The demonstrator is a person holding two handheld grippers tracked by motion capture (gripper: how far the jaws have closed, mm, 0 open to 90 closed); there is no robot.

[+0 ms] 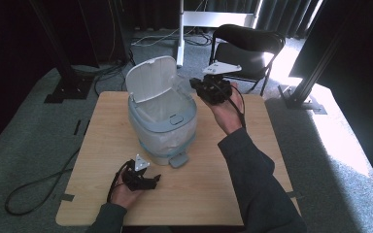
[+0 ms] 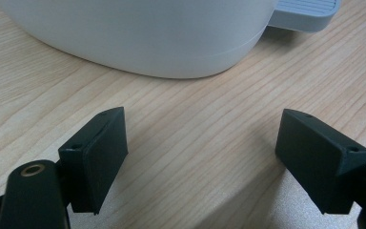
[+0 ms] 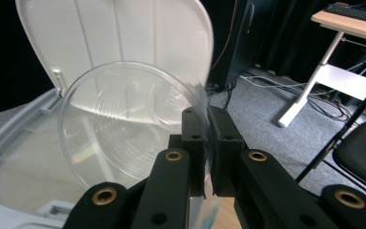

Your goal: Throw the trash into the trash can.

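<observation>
Bin (image 1: 162, 121): centre of the high view, on the wooden table (image 1: 252, 184); pale grey-white body, lined with a clear bag.
Lid (image 1: 151, 77): swung up and open, leaning toward the upper left of the high view; fills the top of the right gripper view (image 3: 124, 33).
Pedal (image 1: 178, 160): grey, at the bin's lower front edge; ribbed corner seen at the upper right of the left gripper view (image 2: 310, 12).
Cup (image 3: 133, 124): clear plastic, ridged, pinched by its rim; mouth facing the camera in the right gripper view, over the bin's opening.
Right gripper (image 1: 197, 83): upper centre of the high view, just right of the lid; jaws narrow, clamped on the cup's rim.
Left gripper (image 1: 154, 180): lower centre-left of the high view, low over the table, just in front of the bin; jaws wide apart, nothing between them.
Chair (image 1: 245, 51): black, folding, upper right of the high view, beyond the table.
Writing: no readable brand, label or text on bin, cup or grippers.
</observation>
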